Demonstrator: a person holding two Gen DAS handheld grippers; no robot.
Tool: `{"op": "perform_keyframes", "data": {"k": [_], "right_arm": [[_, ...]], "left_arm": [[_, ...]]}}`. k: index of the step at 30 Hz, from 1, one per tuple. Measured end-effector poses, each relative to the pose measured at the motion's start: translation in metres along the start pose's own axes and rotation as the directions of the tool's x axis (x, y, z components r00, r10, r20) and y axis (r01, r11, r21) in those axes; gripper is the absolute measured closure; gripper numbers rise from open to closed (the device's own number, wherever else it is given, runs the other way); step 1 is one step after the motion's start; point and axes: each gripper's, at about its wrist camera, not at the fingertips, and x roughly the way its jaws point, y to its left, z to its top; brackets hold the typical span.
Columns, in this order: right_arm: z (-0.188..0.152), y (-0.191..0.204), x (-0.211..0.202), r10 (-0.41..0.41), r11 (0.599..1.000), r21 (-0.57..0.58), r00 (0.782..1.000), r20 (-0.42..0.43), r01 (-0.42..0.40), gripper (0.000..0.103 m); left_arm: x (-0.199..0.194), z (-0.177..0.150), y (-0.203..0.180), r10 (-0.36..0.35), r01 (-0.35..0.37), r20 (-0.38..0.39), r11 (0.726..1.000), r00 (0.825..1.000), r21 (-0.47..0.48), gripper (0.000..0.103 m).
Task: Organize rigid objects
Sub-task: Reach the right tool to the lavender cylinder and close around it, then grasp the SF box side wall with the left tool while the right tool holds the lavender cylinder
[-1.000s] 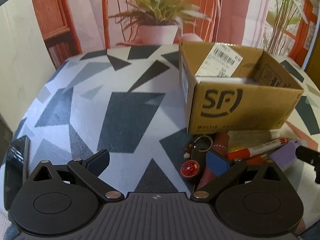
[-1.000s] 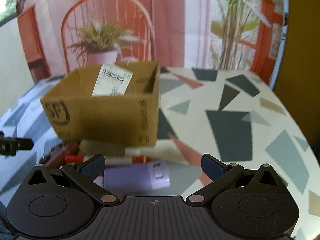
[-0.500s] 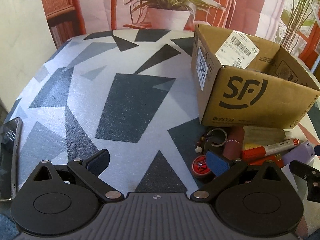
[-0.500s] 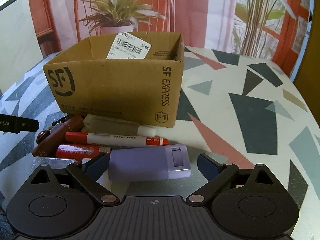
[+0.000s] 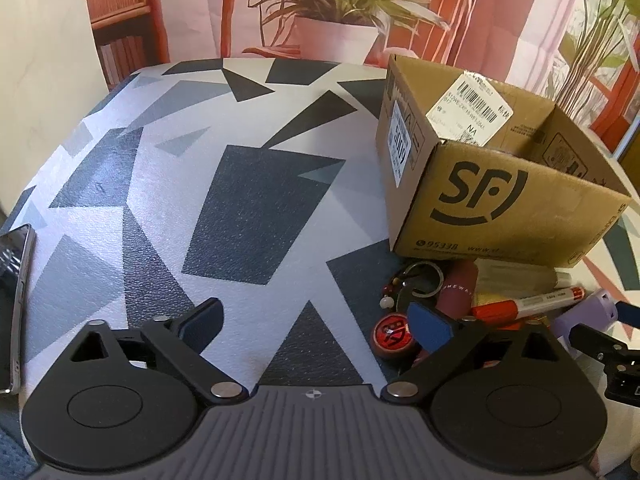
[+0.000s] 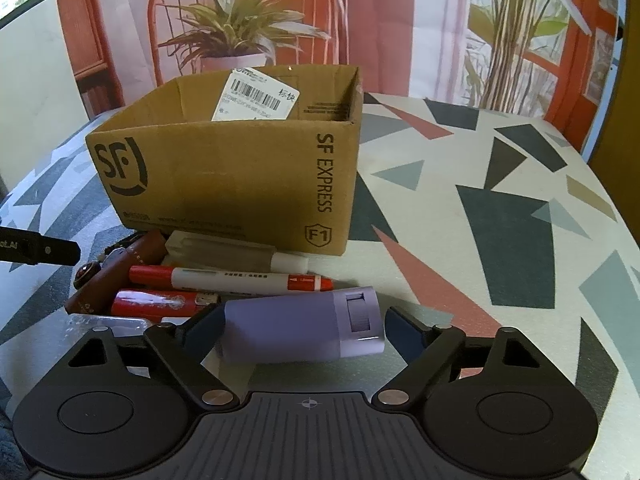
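Observation:
A pile of small items lies in front of an open cardboard box (image 6: pixel 240 176) (image 5: pixel 500 200). It holds a red-and-white marker (image 6: pixel 240 280) (image 5: pixel 532 304), a maroon tube (image 6: pixel 120 276), a red tube (image 6: pixel 156 304), a white stick (image 6: pixel 240 254) and a key ring with a red round charm (image 5: pixel 392 338). A purple case (image 6: pixel 300 328) (image 5: pixel 588 312) lies crosswise between the fingers of my right gripper (image 6: pixel 304 330), whose jaws are closing; a thin gap shows at the right pad. My left gripper (image 5: pixel 316 320) is wide with jaws closing over bare tabletop, its right finger above the charm.
The patterned table (image 5: pixel 248 208) stretches left of the box and to its right (image 6: pixel 500 220). A phone (image 5: pixel 12 292) lies at the left edge. A potted plant (image 6: pixel 236 40) and an orange chair stand behind the table.
My right gripper has come down and forward onto the purple case, and its jaws have narrowed around it. The left gripper has rolled slightly, and its jaws have narrowed a little.

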Motion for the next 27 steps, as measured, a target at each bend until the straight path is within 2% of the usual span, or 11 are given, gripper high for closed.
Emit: {"op": "perform_keyframes", "data": {"k": [6, 17, 20, 23, 25, 27], "right_arm": [[-0.001, -0.008, -0.002, -0.019, 1.000, 0.024, 1.000, 0.002, 0.019, 0.020], [-0.001, -0.004, -0.002, -0.033, 0.999, 0.003, 0.999, 0.012, 0.033, 0.018], [-0.002, -0.004, -0.002, -0.029, 1.000, 0.007, 0.999, 0.013, 0.029, 0.018], [-0.003, -0.005, -0.002, -0.023, 1.000, 0.010, 1.000, 0.014, 0.023, 0.019], [-0.004, -0.005, -0.003, -0.020, 1.000, 0.012, 1.000, 0.017, 0.019, 0.019], [-0.005, -0.006, -0.003, -0.018, 1.000, 0.012, 1.000, 0.020, 0.018, 0.019]], "left_arm": [[-0.004, -0.001, -0.001, -0.032, 0.032, 0.018, 0.999, 0.999, -0.002, 0.010], [-0.011, -0.003, -0.002, -0.057, 0.057, 0.037, 0.998, 0.998, 0.004, 0.020], [-0.012, -0.003, -0.003, -0.079, 0.078, 0.035, 0.997, 0.996, 0.010, 0.028], [-0.014, -0.003, -0.008, -0.112, 0.111, 0.038, 0.993, 0.993, 0.028, 0.041], [-0.014, -0.003, -0.015, -0.146, 0.144, 0.037, 0.988, 0.989, 0.054, 0.051], [-0.011, -0.002, -0.026, -0.205, 0.202, 0.018, 0.975, 0.979, 0.096, 0.053]]}}
